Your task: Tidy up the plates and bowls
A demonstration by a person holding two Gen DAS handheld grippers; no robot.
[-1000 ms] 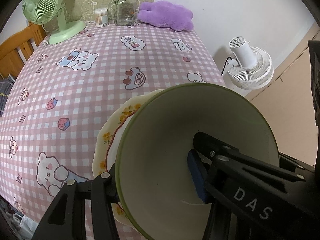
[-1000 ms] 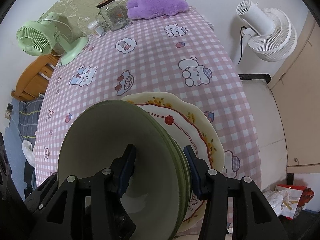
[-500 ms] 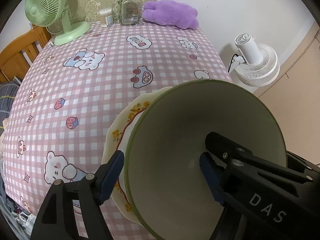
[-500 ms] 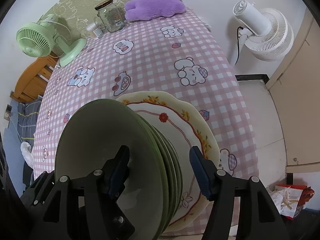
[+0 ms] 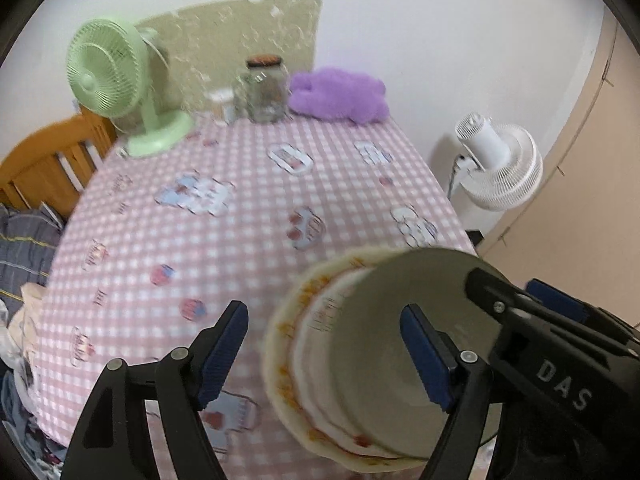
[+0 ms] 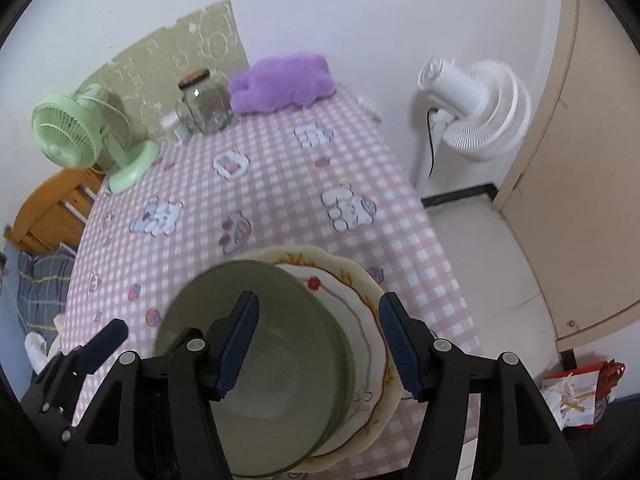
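Observation:
A stack of green bowls (image 5: pixel 372 344) sits on a cream flowered plate (image 5: pixel 286 344) at the near right edge of the pink checked table (image 5: pixel 224 240). My left gripper (image 5: pixel 320 326) hovers open above the stack. Its right pad is over the top bowl's hollow and its left pad is outside the plate, touching nothing. My right gripper (image 6: pixel 319 308) is also open above the green bowls (image 6: pixel 288 364) and the plate (image 6: pixel 362 294), its pads clear of the rims. The right gripper (image 5: pixel 506 282) shows across the bowl in the left wrist view.
At the table's far end stand a green desk fan (image 5: pixel 116 80), a glass jar (image 5: pixel 264 88) and a purple plush (image 5: pixel 340 96). A white floor fan (image 6: pixel 476 108) and a beige door (image 6: pixel 580 160) are to the right. A wooden chair (image 5: pixel 44 160) is on the left.
Both grippers let go of the bowl rim, spread their jaws and rose back from the stack. The bowls and plate now look smaller and lower in both views.

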